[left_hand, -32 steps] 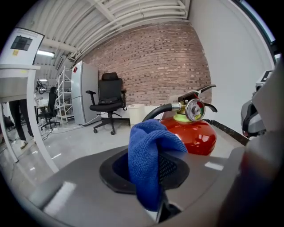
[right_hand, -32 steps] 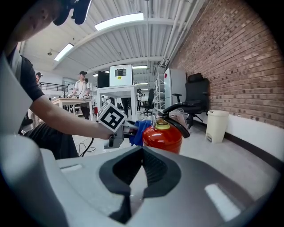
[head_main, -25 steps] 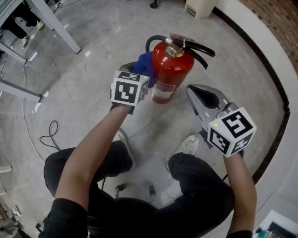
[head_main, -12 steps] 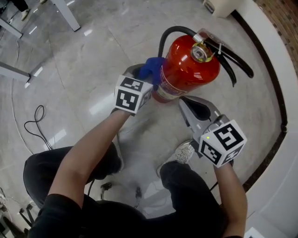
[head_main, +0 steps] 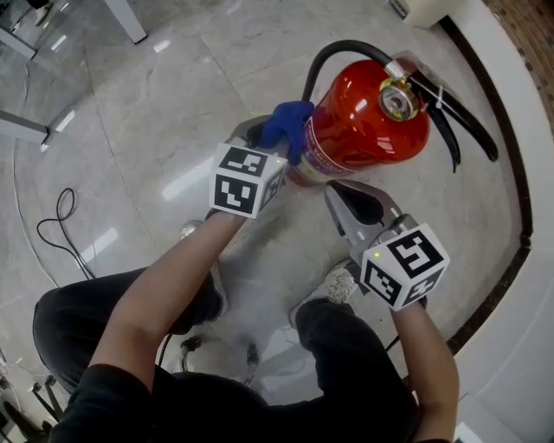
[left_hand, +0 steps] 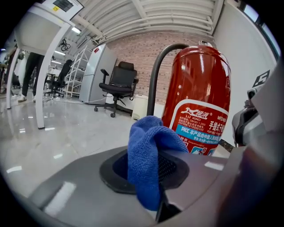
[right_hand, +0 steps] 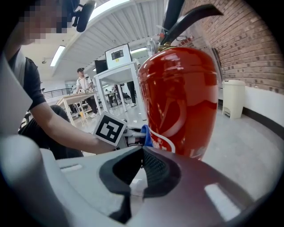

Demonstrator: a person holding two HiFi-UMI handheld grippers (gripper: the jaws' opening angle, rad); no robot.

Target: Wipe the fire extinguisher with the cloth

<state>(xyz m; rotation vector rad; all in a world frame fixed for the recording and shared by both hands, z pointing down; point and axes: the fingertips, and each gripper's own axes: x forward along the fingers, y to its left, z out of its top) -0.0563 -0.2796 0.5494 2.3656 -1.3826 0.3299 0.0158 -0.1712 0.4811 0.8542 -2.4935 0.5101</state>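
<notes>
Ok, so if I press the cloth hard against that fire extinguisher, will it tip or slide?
The fire extinguisher looks like a steel cylinder, so it is probably heavy enough to resist light wiping. It stands tall on a narrow base, so a high push could tip it. The floor is glossy, so it might also slide.

The glossy grey tiled floor (head_main: 156,130) bears a red fire extinguisher (head_main: 363,121) standing upright near its curved right edge, where a dark border strip (head_main: 512,234) runs. A black cable (head_main: 41,230) loops by the left edge, a white table leg (head_main: 128,19) stands at the top left corner, and a person's shoe (head_main: 342,281) rests near the extinguisher
</notes>
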